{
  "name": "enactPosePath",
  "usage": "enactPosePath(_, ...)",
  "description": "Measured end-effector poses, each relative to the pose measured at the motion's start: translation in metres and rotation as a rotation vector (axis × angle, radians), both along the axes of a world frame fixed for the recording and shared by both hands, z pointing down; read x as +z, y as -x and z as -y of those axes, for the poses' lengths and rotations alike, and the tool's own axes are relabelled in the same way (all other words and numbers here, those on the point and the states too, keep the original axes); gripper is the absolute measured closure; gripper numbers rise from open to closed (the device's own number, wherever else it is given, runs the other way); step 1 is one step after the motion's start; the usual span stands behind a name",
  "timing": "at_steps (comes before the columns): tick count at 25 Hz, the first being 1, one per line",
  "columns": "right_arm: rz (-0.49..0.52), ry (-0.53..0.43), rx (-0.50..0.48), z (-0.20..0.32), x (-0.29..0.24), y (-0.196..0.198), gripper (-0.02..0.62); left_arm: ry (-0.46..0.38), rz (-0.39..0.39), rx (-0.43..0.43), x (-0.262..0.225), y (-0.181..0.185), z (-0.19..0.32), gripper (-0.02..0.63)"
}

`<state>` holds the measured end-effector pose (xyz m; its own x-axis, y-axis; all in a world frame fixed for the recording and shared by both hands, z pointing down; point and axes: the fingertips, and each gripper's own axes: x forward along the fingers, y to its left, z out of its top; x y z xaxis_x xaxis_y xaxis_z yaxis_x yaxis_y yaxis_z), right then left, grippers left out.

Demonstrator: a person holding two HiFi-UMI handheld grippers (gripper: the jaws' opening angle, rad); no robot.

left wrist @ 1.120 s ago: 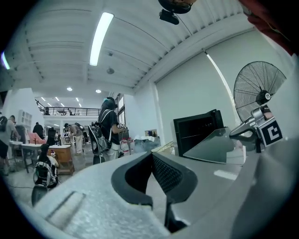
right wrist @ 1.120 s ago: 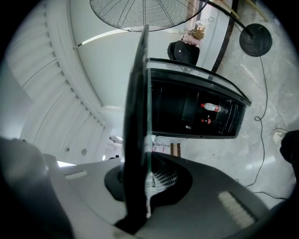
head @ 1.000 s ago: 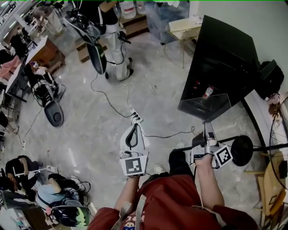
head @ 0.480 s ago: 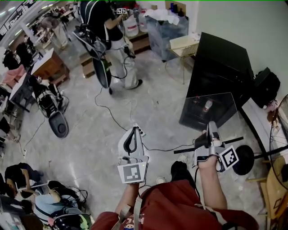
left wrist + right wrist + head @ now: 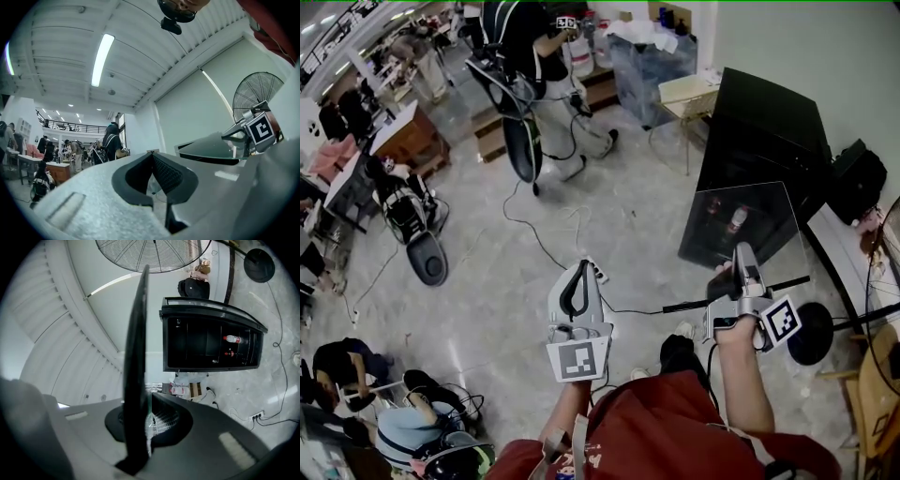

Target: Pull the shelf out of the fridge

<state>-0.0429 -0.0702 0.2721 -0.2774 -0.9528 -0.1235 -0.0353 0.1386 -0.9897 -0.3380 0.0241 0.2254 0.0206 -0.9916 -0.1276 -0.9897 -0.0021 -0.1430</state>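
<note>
The right gripper (image 5: 743, 255) is clamped on the near edge of the glass shelf (image 5: 762, 214), its jaws pressed tight on the pane with the person's hand (image 5: 733, 330) behind it. The shelf is out of the black fridge (image 5: 769, 122) and held in the air in front of its open front, tilted, clear enough that the fridge's dark inside shows through it. Seen along the right gripper, the shelf (image 5: 138, 357) runs edge-on up from between the pads, and the fridge (image 5: 211, 341) stands apart from it with a red-capped bottle (image 5: 233, 339) lying inside. The left gripper (image 5: 578, 270) is held out over the marble floor (image 5: 487, 281), apart from the shelf; its jaws are closed together with nothing between them (image 5: 152, 158). A big standing fan (image 5: 154, 251) is near the fridge
</note>
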Motion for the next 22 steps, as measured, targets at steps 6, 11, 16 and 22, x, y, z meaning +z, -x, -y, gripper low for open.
enactPosePath(6, 0.006, -0.009, -0.01, -0.001, -0.003, 0.007, 0.586, 0.0, -0.013, -0.005, 0.0, 0.004, -0.001, 0.609)
enactPosePath(11, 0.007, -0.016, -0.01, -0.003, -0.003, 0.01, 0.586, -0.011, -0.006, 0.003, 0.0, 0.003, -0.002, 0.609)
enactPosePath(16, 0.006, -0.015, -0.01, -0.009, -0.004, 0.013, 0.586, -0.011, -0.012, 0.0, 0.0, 0.005, -0.007, 0.609)
enactPosePath(22, 0.008, -0.001, 0.004, -0.012, 0.0, 0.016, 0.586, -0.023, -0.014, 0.014, -0.001, 0.002, -0.006, 0.609)
